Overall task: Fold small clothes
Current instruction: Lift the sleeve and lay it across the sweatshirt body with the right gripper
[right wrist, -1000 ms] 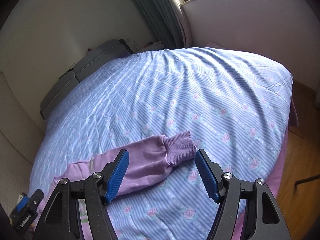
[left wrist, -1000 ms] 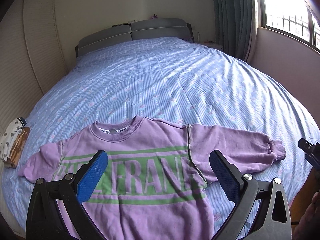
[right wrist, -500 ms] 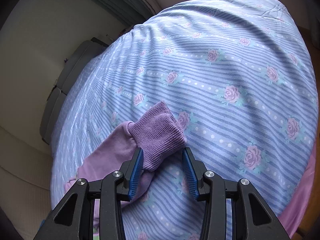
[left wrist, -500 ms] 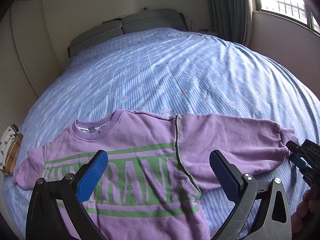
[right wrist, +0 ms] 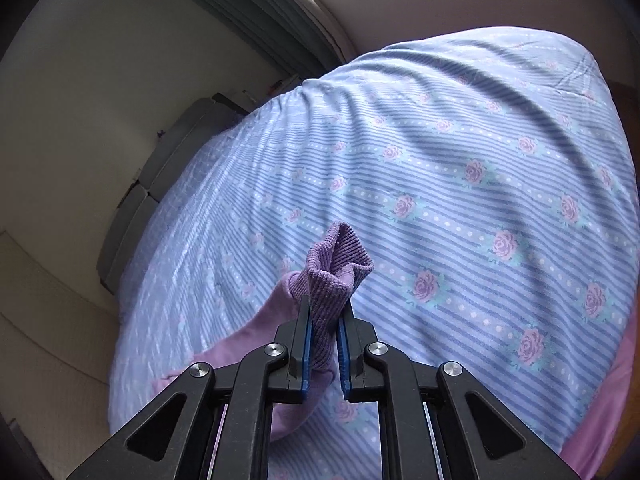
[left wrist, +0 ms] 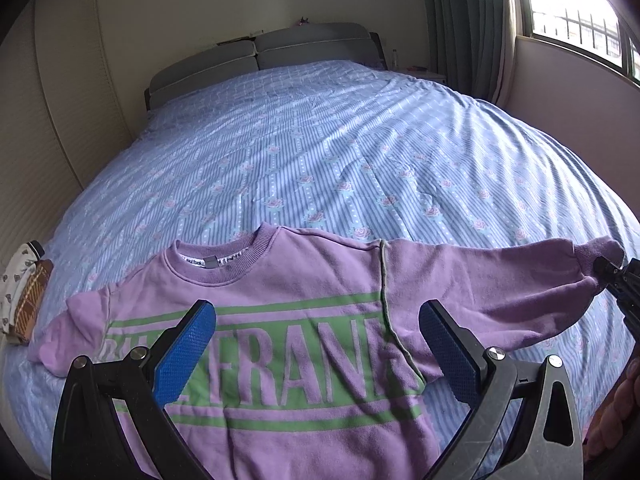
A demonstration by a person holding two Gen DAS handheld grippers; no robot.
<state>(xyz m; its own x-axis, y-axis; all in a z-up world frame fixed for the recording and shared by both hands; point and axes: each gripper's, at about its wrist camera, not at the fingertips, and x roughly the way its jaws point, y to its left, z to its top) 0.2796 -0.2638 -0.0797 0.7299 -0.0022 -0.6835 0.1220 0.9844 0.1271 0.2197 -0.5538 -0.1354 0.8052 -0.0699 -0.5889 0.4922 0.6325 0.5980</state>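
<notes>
Purple sweatshirt [left wrist: 280, 320] lies face up at the near edge of the striped floral bedspread [left wrist: 360, 152]. Left gripper [left wrist: 316, 344] hovers over its chest, fingers wide. Right gripper [right wrist: 325, 340] pinches the ribbed cuff [right wrist: 332, 280]. Folded patterned clothes [left wrist: 22, 300] sit far left.

The sweatshirt [left wrist: 280, 308] is showing as soft, matt purple fleece cloth, its printed green band [left wrist: 280, 364] looking flatter and smoother. The cuff [right wrist: 336, 268] is presenting a ribbed knit, coarse in texture. The bedspread [left wrist: 340, 152] is reading as thin, matt woven cloth, lightly creased. The left gripper [left wrist: 316, 352] is displaying matt black plastic arms, bright metal screw heads and blue pads [left wrist: 184, 348] with a fine cross-hatched, rubbery finish. The right gripper [right wrist: 325, 344] is showing the same black plastic with a slight sheen. The headboard [left wrist: 256, 60] is appearing as smooth grey upholstery.
</notes>
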